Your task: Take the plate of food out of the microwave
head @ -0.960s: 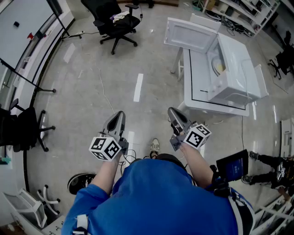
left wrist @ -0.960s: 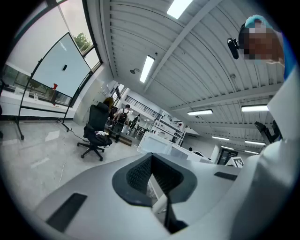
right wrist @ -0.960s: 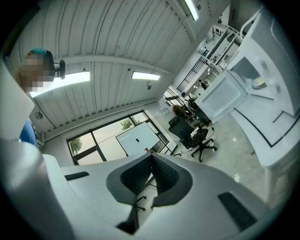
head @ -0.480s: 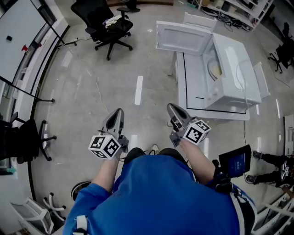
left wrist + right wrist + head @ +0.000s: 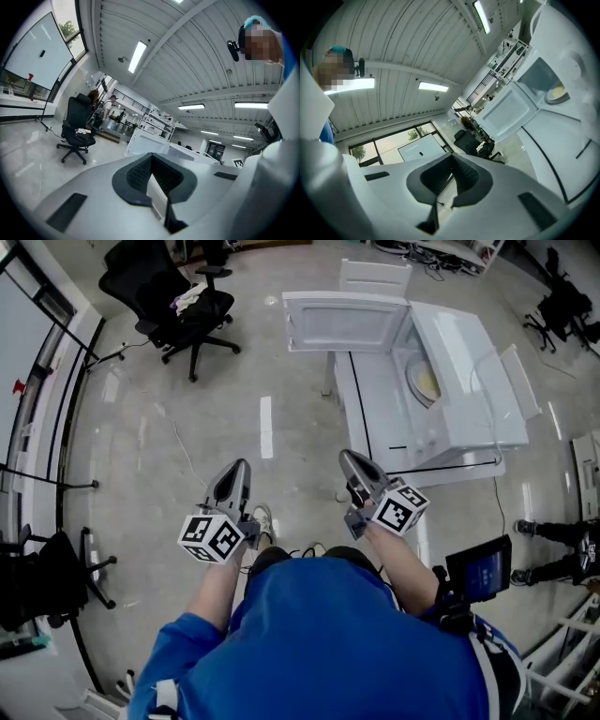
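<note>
The white microwave stands on a white table at the upper right of the head view, its door swung wide open to the left. Inside lies the plate of food, pale yellow; the right gripper view shows this plate too, in the microwave's opening. My left gripper and right gripper are held level over the floor, well short of the table. Both are shut and hold nothing. The jaws are pressed together in the left gripper and right gripper views.
A black office chair with cloth on its seat stands at the far left. A white stripe marks the grey floor ahead. A white chair stands behind the table. Someone's feet show at the right edge.
The view has advanced and turned: the microwave and table have slid left and come closer. Both grippers keep their places in front of the body, still shut.
</note>
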The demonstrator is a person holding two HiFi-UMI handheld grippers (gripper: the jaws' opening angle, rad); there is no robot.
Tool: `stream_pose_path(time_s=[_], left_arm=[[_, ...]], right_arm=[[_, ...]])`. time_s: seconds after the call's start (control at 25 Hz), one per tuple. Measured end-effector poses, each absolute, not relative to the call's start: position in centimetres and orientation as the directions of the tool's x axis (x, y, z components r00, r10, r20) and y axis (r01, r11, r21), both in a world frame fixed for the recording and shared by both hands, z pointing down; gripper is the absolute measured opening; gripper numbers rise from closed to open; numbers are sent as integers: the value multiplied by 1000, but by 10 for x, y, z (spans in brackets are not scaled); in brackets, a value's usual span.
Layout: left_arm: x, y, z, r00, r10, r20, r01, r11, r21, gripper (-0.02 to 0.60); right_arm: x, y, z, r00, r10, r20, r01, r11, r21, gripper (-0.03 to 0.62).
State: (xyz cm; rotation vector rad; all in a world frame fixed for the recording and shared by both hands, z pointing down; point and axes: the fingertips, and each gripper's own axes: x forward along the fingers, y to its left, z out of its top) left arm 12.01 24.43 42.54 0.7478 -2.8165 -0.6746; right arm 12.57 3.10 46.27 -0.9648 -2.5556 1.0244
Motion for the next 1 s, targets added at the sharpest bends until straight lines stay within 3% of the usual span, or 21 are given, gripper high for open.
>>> stream_pose_path(time_s=[0.44,1.0], left_arm=[[-5,238,430,-704,-709,28,-614,629,477,8],[-88,229,449,-469,-882,49,-762,432,483,8]], right_arm=[[52,30,468,-904,427,30,299,680,-669,-8],[20,43,483,-987,160,33,98,738,-668,-8]])
